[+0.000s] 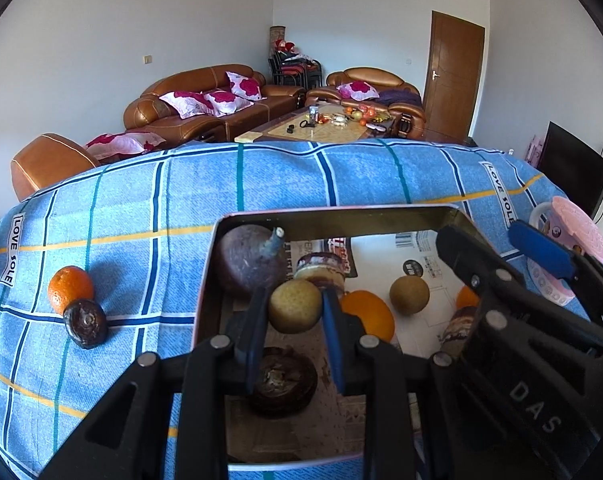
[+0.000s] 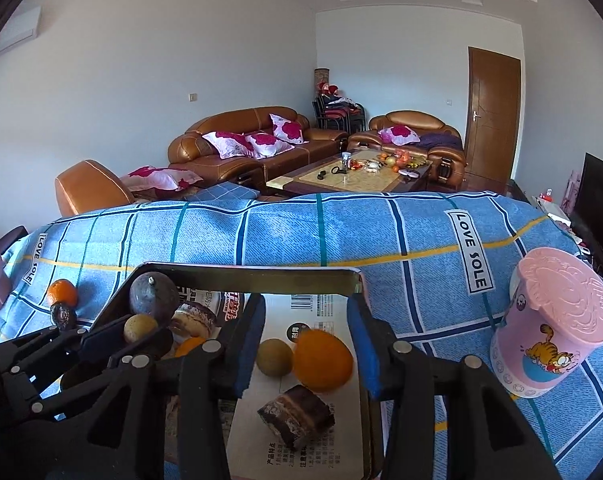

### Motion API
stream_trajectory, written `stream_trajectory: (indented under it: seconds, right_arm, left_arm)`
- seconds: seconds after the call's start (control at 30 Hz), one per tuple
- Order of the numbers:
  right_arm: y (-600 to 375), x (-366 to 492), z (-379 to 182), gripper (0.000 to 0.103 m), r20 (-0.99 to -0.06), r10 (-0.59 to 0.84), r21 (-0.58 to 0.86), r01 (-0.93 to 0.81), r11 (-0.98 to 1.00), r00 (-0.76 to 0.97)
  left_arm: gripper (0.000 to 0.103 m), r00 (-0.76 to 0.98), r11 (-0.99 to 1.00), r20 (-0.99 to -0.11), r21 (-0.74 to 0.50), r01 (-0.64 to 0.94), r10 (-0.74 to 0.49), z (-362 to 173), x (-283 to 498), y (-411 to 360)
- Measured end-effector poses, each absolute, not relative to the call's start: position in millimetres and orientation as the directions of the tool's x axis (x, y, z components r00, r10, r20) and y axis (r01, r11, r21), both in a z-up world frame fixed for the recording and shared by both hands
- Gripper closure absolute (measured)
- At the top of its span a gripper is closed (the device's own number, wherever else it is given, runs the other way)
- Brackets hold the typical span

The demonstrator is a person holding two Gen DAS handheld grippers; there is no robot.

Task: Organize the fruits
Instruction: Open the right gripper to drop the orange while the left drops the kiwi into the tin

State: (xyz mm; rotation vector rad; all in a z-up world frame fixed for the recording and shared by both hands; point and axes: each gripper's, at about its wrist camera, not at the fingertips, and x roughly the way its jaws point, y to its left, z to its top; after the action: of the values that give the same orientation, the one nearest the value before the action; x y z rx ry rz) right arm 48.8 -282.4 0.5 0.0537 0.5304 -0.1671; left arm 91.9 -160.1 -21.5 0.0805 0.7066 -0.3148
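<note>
My left gripper (image 1: 295, 308) is shut on a small tan round fruit (image 1: 295, 306), held just above the metal tin (image 1: 333, 212). In the right wrist view that left gripper (image 2: 141, 330) and its tan fruit (image 2: 140, 328) sit at the tin's left side. My right gripper (image 2: 307, 344) is open over the tin's right half. An orange (image 2: 322, 360), slightly blurred, lies between its fingers with the pads off it. A second tan fruit (image 2: 275, 357) rests beside it. A purple passion fruit (image 2: 154, 294) lies in the tin's far left corner.
A cake slice (image 2: 297, 416) and a round pastry (image 2: 195, 320) also lie in the tin. Outside on the blue checked cloth (image 1: 261, 184) at the left are an orange (image 1: 70, 288) and a dark wrinkled fruit (image 1: 85, 323). A pink lidded cup (image 2: 553, 328) stands at the right.
</note>
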Motion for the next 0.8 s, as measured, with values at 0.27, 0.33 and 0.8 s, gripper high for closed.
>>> stream_trajectory:
  seconds: [0.27,0.33,0.8]
  right_arm:
    - [-290.8,26.5,11.7,0.024,-0.411,-0.200,0.059,0.245,0.968,0.889]
    - [-294.9,22.1,14.9,0.023,-0.391,-0.228,0.068,0.276,0.959,0.892]
    - [-284.9,0.3,22.6,0.016,-0.269,-0.316,0.042,0.339,0.940,0.910]
  left_arm:
    - [0.009,0.829,0.960,-0.513,0.037,0.278,-0.221,-5.5,63.5,-158.9]
    - [0.000,0.877,0.967,-0.446,0.082,0.241,-0.181,3.2,53.7,-155.0]
    - [0.000,0.919,0.995,-0.395,0.086,0.043,-0.006,5.5,56.2,-94.5]
